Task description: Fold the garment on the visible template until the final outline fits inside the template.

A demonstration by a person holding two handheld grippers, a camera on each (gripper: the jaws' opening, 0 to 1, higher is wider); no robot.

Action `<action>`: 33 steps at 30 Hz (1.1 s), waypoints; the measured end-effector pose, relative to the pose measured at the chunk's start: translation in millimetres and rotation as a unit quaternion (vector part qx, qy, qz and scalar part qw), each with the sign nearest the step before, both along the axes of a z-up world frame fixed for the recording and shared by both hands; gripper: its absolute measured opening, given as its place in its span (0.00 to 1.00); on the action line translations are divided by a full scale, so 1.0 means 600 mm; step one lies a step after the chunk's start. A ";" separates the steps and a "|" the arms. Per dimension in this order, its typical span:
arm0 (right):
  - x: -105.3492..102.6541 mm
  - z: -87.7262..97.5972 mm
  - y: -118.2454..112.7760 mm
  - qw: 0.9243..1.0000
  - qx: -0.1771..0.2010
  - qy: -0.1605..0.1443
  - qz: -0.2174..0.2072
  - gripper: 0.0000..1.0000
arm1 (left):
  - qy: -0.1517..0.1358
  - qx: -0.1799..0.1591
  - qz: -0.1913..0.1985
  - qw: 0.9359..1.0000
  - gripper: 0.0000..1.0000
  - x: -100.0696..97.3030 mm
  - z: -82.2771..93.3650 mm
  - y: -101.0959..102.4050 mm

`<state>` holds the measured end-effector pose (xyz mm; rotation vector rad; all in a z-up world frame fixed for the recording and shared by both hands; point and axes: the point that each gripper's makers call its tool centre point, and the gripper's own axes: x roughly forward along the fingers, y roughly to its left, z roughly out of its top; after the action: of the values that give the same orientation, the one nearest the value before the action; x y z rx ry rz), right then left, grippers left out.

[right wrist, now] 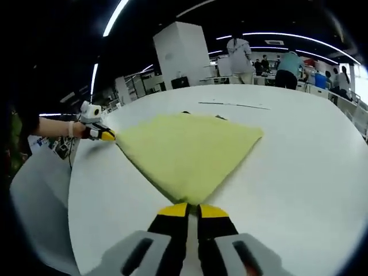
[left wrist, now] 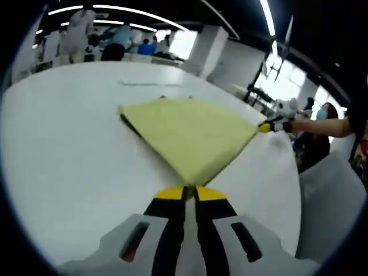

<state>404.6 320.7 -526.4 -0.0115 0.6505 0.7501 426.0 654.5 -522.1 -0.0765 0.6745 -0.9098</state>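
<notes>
Several people (right wrist: 287,69) beyond table (right wrist: 310,167)

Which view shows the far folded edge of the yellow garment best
The left gripper view: there the yellow garment shows its far edge with a dark line beneath along the left side, on the white table. The right gripper view shows the same garment from the opposite corner, its far edge less distinct.

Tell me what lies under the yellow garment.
The yellow garment lies on the white table, both grippers shut on its corners. A dark edge peeks out along one side; anything else beneath is covered.
</notes>
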 end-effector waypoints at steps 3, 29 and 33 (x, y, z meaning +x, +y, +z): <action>-0.002 0.000 -0.002 1.000 -0.006 -0.003 0.003 0.00 | 0.002 0.001 0.002 1.000 0.00 0.000 -0.001 0.000; -0.085 0.011 -0.017 0.998 -0.015 -0.002 0.055 0.00 | 0.036 -0.018 -0.002 0.999 0.00 -0.087 0.002 0.006; -0.104 0.006 -0.019 0.998 -0.012 0.004 0.055 0.00 | 0.041 -0.018 -0.008 0.999 0.00 -0.107 0.001 0.002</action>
<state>342.2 309.2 -523.1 -0.0658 0.6709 0.8486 361.7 655.9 -521.3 -0.1416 0.7356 -0.9380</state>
